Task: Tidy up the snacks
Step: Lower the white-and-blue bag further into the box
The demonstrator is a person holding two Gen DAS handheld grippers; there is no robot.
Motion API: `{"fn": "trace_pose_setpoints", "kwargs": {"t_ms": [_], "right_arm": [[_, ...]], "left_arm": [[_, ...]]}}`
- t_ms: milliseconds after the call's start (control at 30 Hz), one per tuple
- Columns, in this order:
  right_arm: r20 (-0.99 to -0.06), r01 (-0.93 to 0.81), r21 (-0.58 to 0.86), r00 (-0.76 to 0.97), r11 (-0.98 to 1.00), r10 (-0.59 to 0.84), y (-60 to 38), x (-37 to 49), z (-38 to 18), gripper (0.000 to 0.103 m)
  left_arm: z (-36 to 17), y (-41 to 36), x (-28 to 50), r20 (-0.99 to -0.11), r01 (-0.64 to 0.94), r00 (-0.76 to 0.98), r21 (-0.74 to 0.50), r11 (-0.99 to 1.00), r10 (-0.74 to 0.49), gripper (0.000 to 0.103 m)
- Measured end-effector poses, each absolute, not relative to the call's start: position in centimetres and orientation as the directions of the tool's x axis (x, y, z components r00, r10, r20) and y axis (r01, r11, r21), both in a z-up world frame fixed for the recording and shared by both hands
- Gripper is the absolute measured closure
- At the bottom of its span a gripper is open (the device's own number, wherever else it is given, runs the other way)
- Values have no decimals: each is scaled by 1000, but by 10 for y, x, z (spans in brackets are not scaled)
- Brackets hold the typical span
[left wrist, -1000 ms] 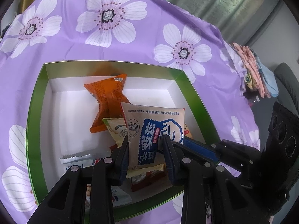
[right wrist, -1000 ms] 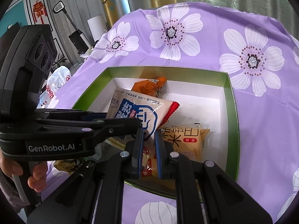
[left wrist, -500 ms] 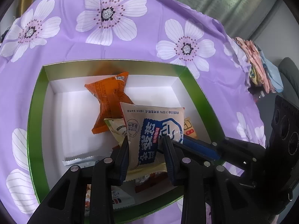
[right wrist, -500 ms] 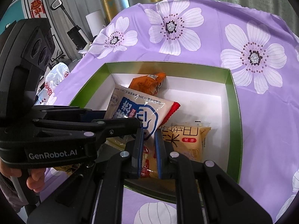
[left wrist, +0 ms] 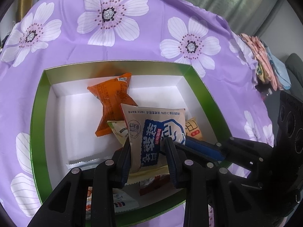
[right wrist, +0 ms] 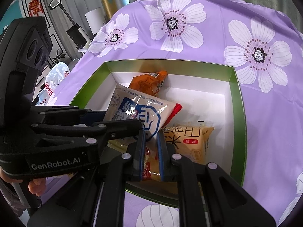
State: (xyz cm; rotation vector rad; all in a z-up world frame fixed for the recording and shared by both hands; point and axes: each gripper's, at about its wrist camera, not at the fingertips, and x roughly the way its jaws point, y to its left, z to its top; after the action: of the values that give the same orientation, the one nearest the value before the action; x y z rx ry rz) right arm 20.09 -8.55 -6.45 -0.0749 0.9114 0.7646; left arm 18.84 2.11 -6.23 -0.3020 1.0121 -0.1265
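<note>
- The green-walled, white-floored cardboard box (left wrist: 204, 87) lies open on the table, which wears a purple cloth with white flowers (left wrist: 151, 19)
- The left tool (left wrist: 148, 154) is clamped on the lower half of a cream plastic snack packet with blue print (left wrist: 151, 130), holding it upright above the box's near half
- The right tool (right wrist: 151, 147) reaches in from the right of the packet; its fingers stand close together on the packet's lower corner, pinching the wrapper edge
- In the box, behind the held packet, an orange crinkled snack wrapper (left wrist: 111, 102) leans toward the far wall
- To the right of the packet, on the box floor, lies a tan packet with a red label (right wrist: 191, 141); a red wrapper edge (right wrist: 175, 111) peeks from behind the packet
- More small packets lie beneath the held one, near the box's front wall; their prints are too hidden to tell
- A hand (right wrist: 36, 186) grips the left tool's handle, outside the box's left wall
</note>
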Motion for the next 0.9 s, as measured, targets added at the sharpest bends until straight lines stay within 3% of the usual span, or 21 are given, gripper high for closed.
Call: {"fn": "trace_pose_setpoints", "kwargs": {"t_ms": [900], "right_arm": [[-755,-627,242,359,741,550,-80,203,-67,88]], "left_arm": [[-65,23,190,-833,-58,514,-271,961,-204,69]]}}
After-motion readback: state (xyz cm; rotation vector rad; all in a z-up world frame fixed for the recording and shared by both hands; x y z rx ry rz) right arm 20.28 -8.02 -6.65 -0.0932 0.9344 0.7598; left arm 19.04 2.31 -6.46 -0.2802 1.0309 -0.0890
